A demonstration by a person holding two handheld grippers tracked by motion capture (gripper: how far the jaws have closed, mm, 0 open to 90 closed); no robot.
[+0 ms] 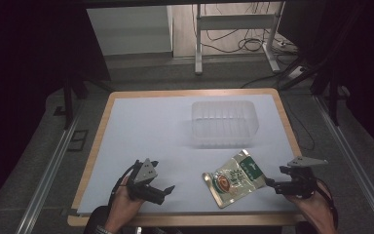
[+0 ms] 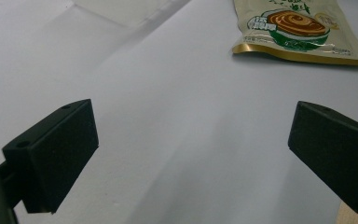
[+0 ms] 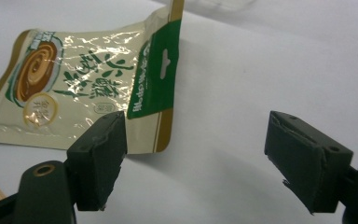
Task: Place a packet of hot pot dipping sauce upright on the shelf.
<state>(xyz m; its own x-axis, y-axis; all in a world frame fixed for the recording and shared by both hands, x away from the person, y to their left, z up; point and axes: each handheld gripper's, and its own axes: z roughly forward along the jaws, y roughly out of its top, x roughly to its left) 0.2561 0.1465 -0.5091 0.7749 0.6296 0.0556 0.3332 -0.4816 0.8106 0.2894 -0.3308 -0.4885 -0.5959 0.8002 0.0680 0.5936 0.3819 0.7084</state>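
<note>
Jaws on both the left gripper (image 1: pixel 168 188) and right gripper (image 1: pixel 269 183) gape wide, empty, flanking the glossy beige-and-green foil snack pouch (image 1: pixel 235 178) near the white table's (image 1: pixel 146 126) front edge.

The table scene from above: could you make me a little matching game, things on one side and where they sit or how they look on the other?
Things:
1. snack pouch
2. clear plastic tub
3. left claw
4. right claw

Descriptions:
A. open, just beside the pouch's green end
B. see-through, farther back on the white sheet
C. lying flat, gold-edged with a green band
D. open over bare white sheet, apart from the pouch

Pairs: 1-C, 2-B, 3-D, 4-A
</note>
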